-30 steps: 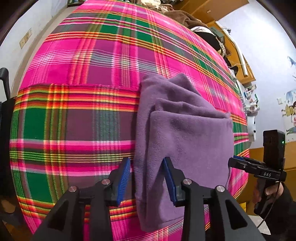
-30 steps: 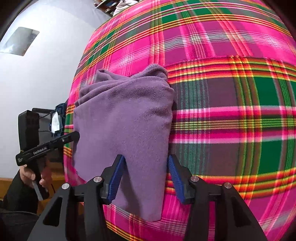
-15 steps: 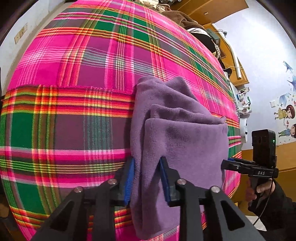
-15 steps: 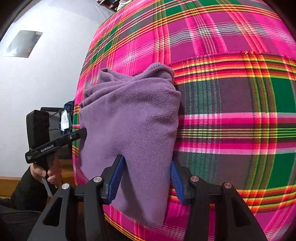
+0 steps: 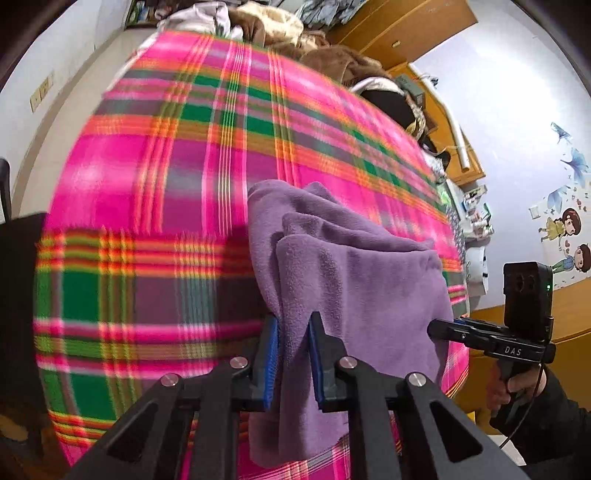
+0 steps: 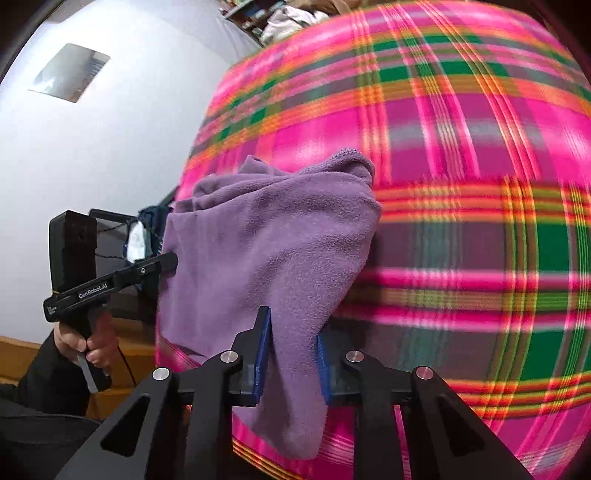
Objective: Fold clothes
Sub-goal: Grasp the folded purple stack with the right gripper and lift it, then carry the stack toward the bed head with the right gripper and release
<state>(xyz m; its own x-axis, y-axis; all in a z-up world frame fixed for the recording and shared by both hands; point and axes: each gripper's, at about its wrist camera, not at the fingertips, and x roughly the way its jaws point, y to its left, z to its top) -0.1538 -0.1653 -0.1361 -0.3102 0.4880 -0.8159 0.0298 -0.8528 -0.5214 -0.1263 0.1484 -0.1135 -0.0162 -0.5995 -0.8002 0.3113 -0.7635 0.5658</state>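
Fleece first, nearest the lenses: purple fleece garment (image 5: 354,280) bunched between blue pads (image 5: 272,363) of left gripper (image 5: 293,360) at 6 o'clock of the left wrist view, jaws just closing in and now pinching the near left edge of the cloth. Loose corner drooping below the fingers toward 6 o'clock. Same story in the right wrist view: right gripper (image 6: 291,356) at 6 o'clock, jaws just narrowed, clamped on the near right edge of the garment, another flap dangling beneath.

Further out, folded layers of the fleece rising from both grips toward the centre of each frame, upper end resting on a pink plaid bedspread (image 5: 155,192) with green and orange bands. Near hem apparently raised off the bedspread; contact underneath hidden.

At 4 o'clock in the left wrist view, the right tool seen side-on, fingers reaching into the fleece edge, a hand (image 5: 502,391) on its grip, dark sleeve behind. At 8 o'clock in the right wrist view, the left tool likewise, gripped by a hand (image 6: 86,339).

Farthest, at 12 o'clock past the bedspread, heap of other clothes (image 5: 295,33); at 1 o'clock wooden furniture (image 5: 399,29); at 3 o'clock wall stickers (image 5: 565,236).
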